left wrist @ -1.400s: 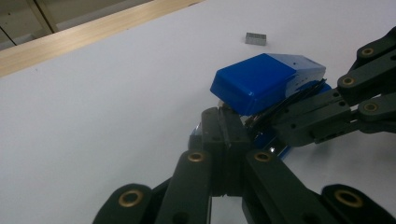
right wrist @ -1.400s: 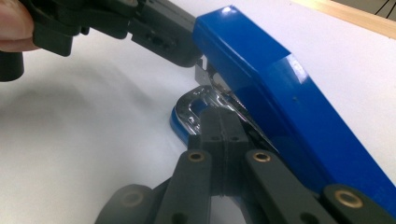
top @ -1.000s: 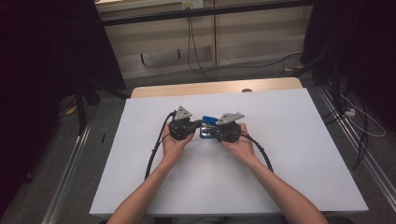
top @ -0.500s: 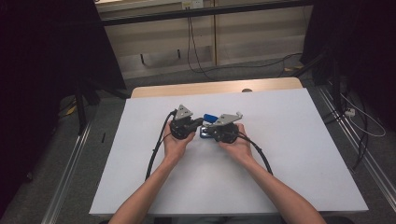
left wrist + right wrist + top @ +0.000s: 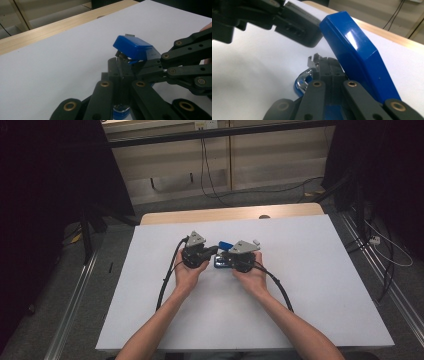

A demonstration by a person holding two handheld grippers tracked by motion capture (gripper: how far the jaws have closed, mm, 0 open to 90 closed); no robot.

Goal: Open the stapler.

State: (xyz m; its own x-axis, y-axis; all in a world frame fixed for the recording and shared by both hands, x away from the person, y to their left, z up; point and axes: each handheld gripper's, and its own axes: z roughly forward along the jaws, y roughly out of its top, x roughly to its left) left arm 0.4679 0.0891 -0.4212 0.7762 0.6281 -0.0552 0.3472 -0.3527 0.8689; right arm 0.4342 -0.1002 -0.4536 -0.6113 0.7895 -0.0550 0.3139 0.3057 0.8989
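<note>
Both grippers are meeting at mid-table: my left gripper (image 5: 212,253) and right gripper (image 5: 224,261) are each clamping the blue stapler (image 5: 132,47), jaws pressed together on it. Its glossy blue top is tilting up, its chrome base is showing beneath, over the white table (image 5: 320,285).

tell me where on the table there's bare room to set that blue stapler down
Nearly the whole white table is bare: the wide stretch right of the right gripper, the strip left of the left gripper, and the band behind them up to the wooden edge. Crowded only mid-table, where both grippers meet on the blue stapler.
</note>
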